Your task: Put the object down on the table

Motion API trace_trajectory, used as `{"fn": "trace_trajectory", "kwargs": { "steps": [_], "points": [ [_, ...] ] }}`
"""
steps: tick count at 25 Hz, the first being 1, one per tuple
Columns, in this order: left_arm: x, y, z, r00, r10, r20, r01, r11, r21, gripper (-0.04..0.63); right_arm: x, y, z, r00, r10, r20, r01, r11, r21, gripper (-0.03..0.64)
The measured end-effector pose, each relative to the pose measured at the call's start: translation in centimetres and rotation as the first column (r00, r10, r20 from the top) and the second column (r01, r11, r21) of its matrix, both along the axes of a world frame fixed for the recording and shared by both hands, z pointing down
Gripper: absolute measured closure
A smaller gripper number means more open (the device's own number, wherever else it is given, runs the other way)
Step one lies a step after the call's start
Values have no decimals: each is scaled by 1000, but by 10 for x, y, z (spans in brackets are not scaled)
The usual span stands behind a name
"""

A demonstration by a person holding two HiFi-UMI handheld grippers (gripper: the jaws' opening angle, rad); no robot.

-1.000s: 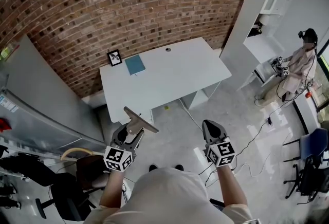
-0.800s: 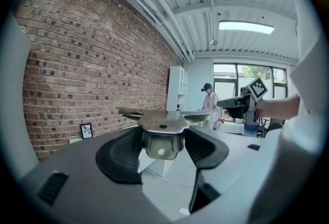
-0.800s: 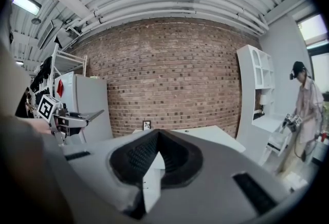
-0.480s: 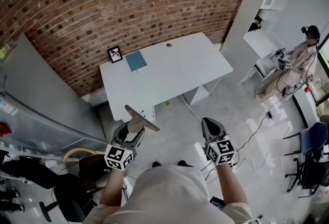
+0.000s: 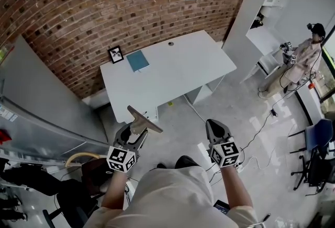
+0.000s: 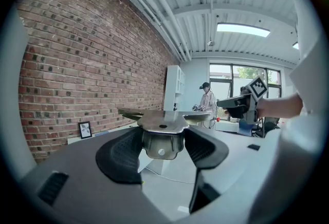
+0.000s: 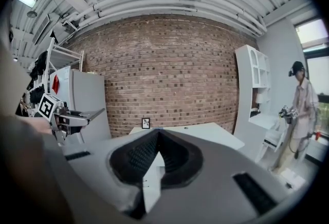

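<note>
Metal bracket, flat and grey, sits clamped in your left gripper, jaws spread wide on its folded stem, in the air over the floor and short of the white table. Your right gripper is closed tip to tip, empty. Near the table's far edge a blue book lies beside a small framed picture, in front of the brick wall.

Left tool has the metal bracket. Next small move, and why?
Probably carry it forward toward the white table. The left tool is clamped on the metal bracket, but it hangs over the floor, seemingly short of the table's near edge. Releasing now would likely drop it.
</note>
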State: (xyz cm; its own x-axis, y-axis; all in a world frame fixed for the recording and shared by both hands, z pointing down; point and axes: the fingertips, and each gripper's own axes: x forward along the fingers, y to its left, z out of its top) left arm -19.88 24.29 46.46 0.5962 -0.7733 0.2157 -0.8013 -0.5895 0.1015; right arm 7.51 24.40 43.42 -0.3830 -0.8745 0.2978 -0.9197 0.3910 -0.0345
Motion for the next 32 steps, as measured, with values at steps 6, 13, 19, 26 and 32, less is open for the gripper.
{"fn": "trace_trajectory", "kwargs": {
  "steps": [6,13,19,26,32],
  "points": [
    [1,-9,5,1000,-7,-3,7,1000,-15,344,7,-9,4,1000,12,-5,-12,1000,-19,615],
    [14,-34,13,999,-35,4,35,999,-38,344,23,-42,15,1000,-4,2,4,999,-44,615],
    [41,-69,17,999,-51,9,52,997,-53,344,44,-88,24,999,-39,11,39,997,-63,615],
    [86,-111,23,998,-56,8,57,997,-53,344,76,-146,38,996,-89,20,90,992,-83,615],
    [116,-145,24,996,-90,14,90,994,-53,344,96,-190,39,989,-141,36,144,986,-81,615]
  ]
}}
